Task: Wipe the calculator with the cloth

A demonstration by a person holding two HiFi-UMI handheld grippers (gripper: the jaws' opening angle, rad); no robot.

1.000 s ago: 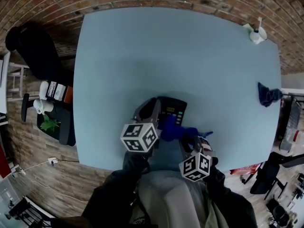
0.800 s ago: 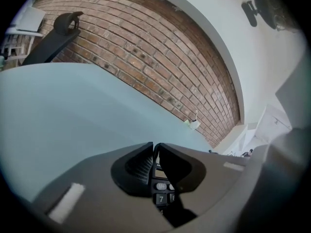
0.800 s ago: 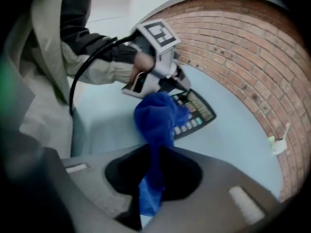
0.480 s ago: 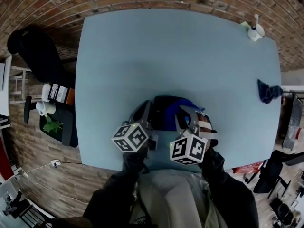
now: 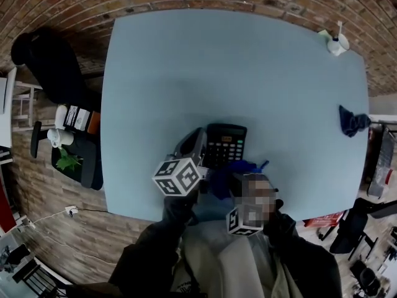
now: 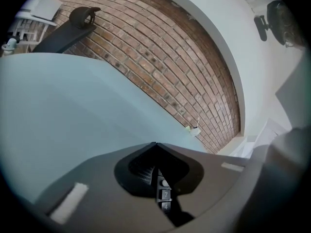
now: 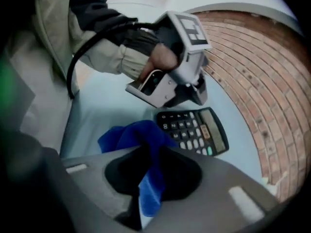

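Entry, head view: the calculator (image 5: 226, 143) lies flat and keys-up on the desk (image 5: 248, 67), toward the 6 o'clock edge and close to your body.

Your left tongs (image 5: 200, 141) reach in from 7 o'clock, and their tips sit at the calculator's 9 o'clock edge. In the left gripper view the two jaws meet at the tips with nothing pinched between them. A few calculator keys show through the slit behind the tips (a 7 and a 4 are legible). You cannot tell from these views whether the tips press on the casing or only hang just over it.

Your right tongs (image 7: 148, 176) are clamped on the blue cloth (image 7: 138, 135). One strip of it runs down between the jaws. The rest bunches on the desk past the tips, just beside the calculator at its 5 o'clock corner in the head view. It does not cover the keys.

Elsewhere, well apart from the work:
- A second dark cloth (image 5: 352, 121) lies at the desk's 3 o'clock edge.
- A small white object (image 5: 335, 43) stands at the 1 o'clock corner.
- A black chair (image 5: 49, 67) stands off the desk at 10 o'clock.
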